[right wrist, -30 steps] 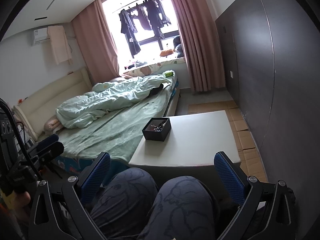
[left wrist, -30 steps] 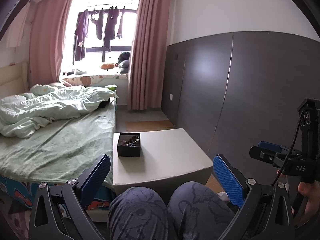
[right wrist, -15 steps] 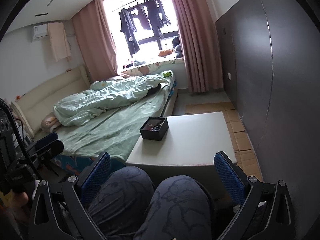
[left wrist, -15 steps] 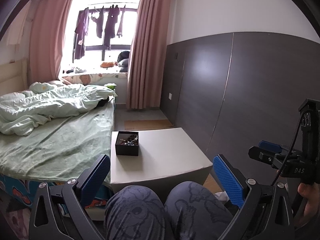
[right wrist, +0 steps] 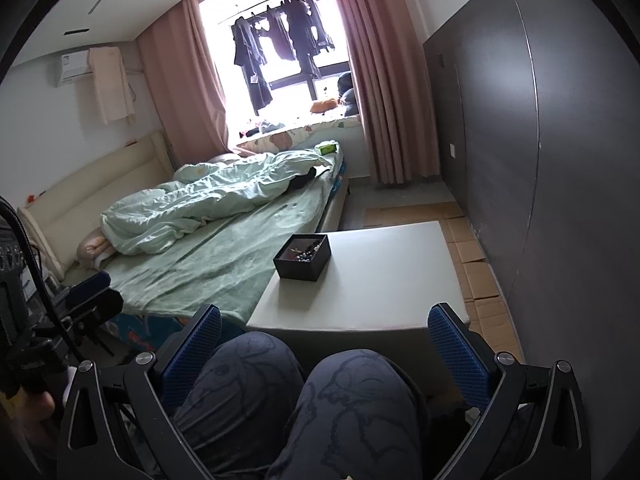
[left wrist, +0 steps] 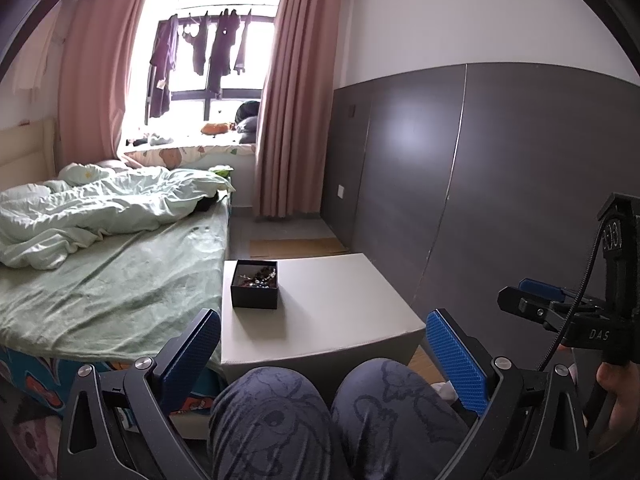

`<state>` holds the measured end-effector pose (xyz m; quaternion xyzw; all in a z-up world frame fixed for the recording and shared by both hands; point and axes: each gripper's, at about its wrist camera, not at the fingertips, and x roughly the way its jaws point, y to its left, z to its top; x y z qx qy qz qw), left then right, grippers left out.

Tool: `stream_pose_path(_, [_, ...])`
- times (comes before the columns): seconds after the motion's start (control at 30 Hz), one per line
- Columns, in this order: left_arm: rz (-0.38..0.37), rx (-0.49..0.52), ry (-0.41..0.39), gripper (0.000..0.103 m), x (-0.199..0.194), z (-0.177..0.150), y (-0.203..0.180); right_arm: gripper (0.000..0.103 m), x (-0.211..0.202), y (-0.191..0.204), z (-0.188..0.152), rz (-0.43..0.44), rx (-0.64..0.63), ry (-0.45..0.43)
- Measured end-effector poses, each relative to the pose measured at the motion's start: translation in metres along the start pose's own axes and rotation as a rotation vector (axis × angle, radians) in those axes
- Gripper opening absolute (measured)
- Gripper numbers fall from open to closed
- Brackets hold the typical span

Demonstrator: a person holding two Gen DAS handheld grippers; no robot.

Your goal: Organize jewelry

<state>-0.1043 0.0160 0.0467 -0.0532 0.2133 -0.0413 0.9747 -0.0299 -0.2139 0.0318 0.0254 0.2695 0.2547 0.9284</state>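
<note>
On the far left corner of the desk (left wrist: 320,304), next to the bed (left wrist: 120,272), sits a small black open box (left wrist: 254,290), and the jewelry (left wrist: 256,276) lies inside it as a loose heap of beads and chain; I cannot tell single pieces apart from here. I see nothing else on the desk top, and no lid in either view.

By my reading, that fits two stages. Either the pieces have been gathered into the box and the job is about over, or they are a tangle that is to be taken out and sorted. These pictures do not settle which, so I will not name a next move.

My left tool (left wrist: 322,354) hangs low over my knees (left wrist: 340,412), well short of the desk, with its blue pads (left wrist: 456,364) spread wide and nothing between them. My right tool (right wrist: 324,354) is the same: fingers fully apart, holding nothing, back over my lap. From the left view I see it off to the side in my hand (left wrist: 618,396), also clear of the desk. Neither tool touches the box, and both are well apart from it.
</note>
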Motion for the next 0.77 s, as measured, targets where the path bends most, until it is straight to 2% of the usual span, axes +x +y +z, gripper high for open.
stream_pose_path(0.17, [-0.004, 0.003, 0.003, 0.103, 0.001, 0.0, 0.0, 0.103, -0.002, 0.001, 0.001, -0.003, -0.003, -0.002])
stream_pose_path(0.3, [0.024, 0.028, 0.013, 0.103, 0.003, 0.0, -0.003, 0.103, -0.002, 0.0, 0.003, -0.005, -0.001, -0.003])
stream_pose_path(0.77, [0.006, 0.051, 0.025, 0.103, 0.003, -0.005, -0.017, 0.103, -0.005, -0.012, -0.004, 0.003, 0.037, -0.006])
